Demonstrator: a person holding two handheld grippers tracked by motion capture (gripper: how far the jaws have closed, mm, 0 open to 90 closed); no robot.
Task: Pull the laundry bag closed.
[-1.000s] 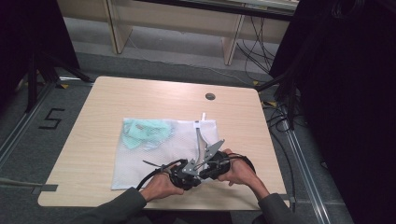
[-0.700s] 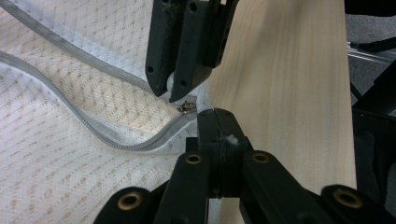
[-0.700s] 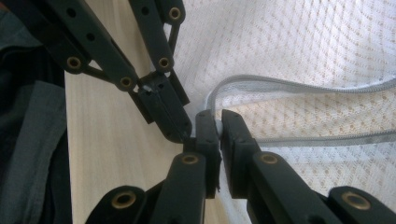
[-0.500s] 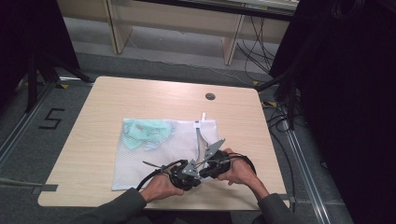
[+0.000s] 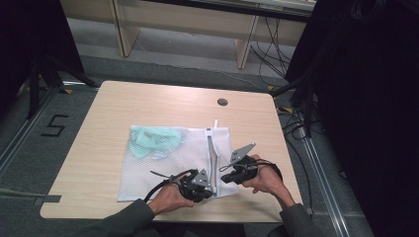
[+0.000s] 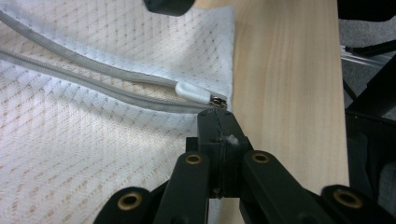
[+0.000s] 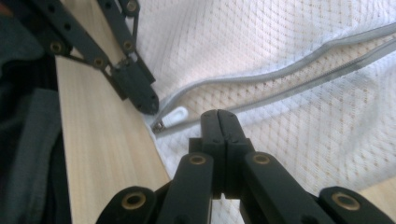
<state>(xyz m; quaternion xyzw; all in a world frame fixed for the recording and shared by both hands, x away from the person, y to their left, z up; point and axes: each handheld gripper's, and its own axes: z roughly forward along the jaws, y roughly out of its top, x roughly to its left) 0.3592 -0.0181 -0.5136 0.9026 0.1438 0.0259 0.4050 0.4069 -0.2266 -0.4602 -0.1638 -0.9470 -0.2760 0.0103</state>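
Zipping of the white mesh laundry bag [image 5: 168,165], lying at the table's [image 5: 108,108] six o'clock, has barely begun. The left gripper [image 6: 217,115], pressed together, pins fabric beside the white zipper pull [image 6: 192,93]; the right gripper [image 7: 219,115], empty, is pressed together nearby, the grey zipper [image 7: 280,77] gaping open.

High view: you look forward and down over the table [image 5: 123,98].
Gripper views: close along each jaw pair.
Shared: mesh bag's [image 5: 163,168] zipper [image 6: 93,79] end.

White mesh laundry bag [image 5: 163,168] with a diamond pattern, grey zipper [image 6: 93,81] with white pull tab [image 6: 192,93], mint-green cloth [image 5: 153,139] inside, pale wood-grain table [image 5: 148,101], black grippers.
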